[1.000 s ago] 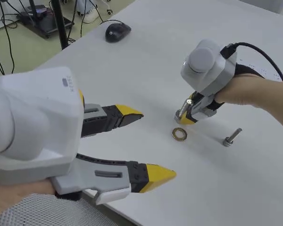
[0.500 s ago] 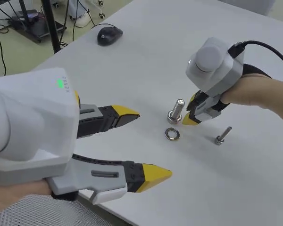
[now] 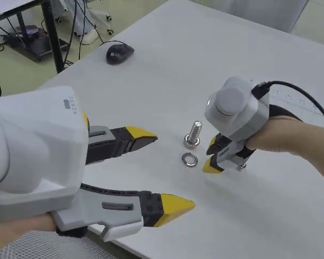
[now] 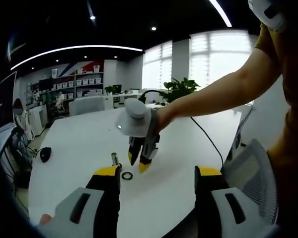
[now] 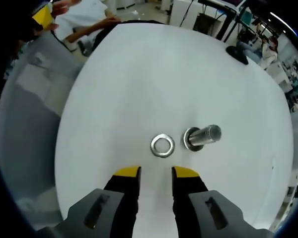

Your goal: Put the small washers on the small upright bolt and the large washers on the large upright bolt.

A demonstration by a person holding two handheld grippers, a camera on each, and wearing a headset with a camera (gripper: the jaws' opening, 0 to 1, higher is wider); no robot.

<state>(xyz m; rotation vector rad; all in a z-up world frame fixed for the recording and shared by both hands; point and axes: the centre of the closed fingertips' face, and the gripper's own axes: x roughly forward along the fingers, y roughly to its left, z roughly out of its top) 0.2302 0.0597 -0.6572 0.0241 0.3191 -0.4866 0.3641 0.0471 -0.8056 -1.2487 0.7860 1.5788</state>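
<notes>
A large upright bolt (image 3: 193,133) stands mid-table with a washer around its base. One loose large washer (image 3: 189,159) lies flat just in front of it. My right gripper (image 3: 211,155) points down at the table right beside that washer, open, with nothing between its fingers. In the right gripper view the loose washer (image 5: 162,145) lies just ahead of the gripper (image 5: 155,172), and the bolt (image 5: 203,136) is to its right. The small bolt (image 3: 241,167) is mostly hidden behind the right gripper. My left gripper (image 3: 164,170) hovers wide open and bare at the near left.
A black mouse (image 3: 119,52) lies at the far left of the white table (image 3: 167,75). The table's near edge runs under my left gripper. A cable (image 3: 297,91) trails from the right gripper. An office chair (image 4: 253,183) stands close by.
My right gripper has drawn back from the large bolt and come down beside the loose washer, covering the small bolt. The left gripper has stayed open.
</notes>
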